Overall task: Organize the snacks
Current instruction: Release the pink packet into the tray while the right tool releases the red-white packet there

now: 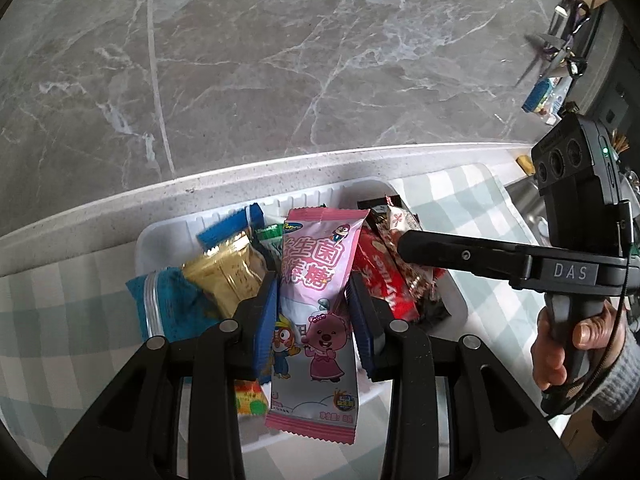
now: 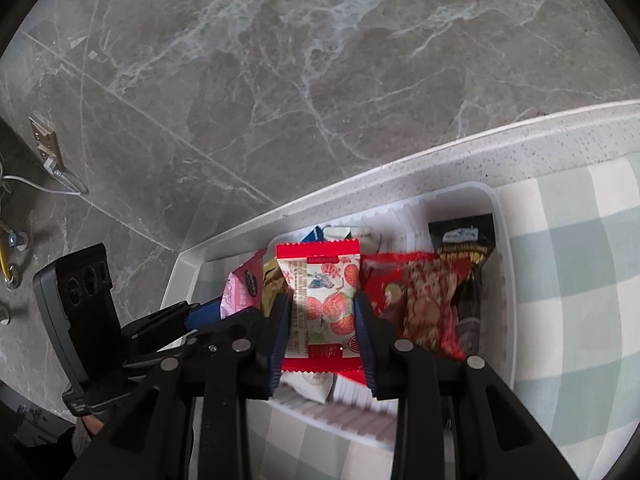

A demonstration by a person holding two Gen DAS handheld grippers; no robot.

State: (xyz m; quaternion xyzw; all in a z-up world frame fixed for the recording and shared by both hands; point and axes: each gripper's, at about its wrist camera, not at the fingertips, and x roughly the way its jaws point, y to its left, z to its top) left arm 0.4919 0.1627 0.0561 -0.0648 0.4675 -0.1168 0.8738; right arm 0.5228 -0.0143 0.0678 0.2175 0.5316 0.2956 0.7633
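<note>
Left tool [image 1: 314, 320]: blue ribbed pads pressed on both long edges of a pink foil candy sachet [image 1: 310, 300], gripping it. Sachet is long and flat with serrated ends, printed with large pink characters, a cartoon penguin and a pink beaver in a dress; bottom seal hangs below the pads, top end points toward the wall. It sits above the white rectangular plastic tray [image 1: 168, 236].

Right tool [image 2: 322, 328]: pads closed on the sides of a white sachet with red serrated ends [image 2: 324, 300], gripping it. Print shows red strawberry-like fruit and round red seals; wrapper looks slightly crumpled between the pads. It is held over the same tray [image 2: 500, 216].

Tray contents, left wrist view: a gold foil packet [image 1: 226, 276] beside a blue crinkled packet [image 1: 172, 308], another blue packet [image 1: 228, 228] behind, a green-and-white wrapper [image 1: 268, 236], and a red packet with white lettering [image 1: 380, 280] to the right of the pink one. Right wrist view adds a red packet with a nut pattern [image 2: 428, 304] and a black packet with gold lettering [image 2: 466, 256] against the tray's right wall.

Tray rests on a pale green-and-white checked cloth [image 2: 580, 300] on the speckled white worktop [image 2: 520, 144], near its edge; grey marbled floor [image 1: 280, 60] beyond.

A hand [image 1: 576, 344] holds the right tool's grip
</note>
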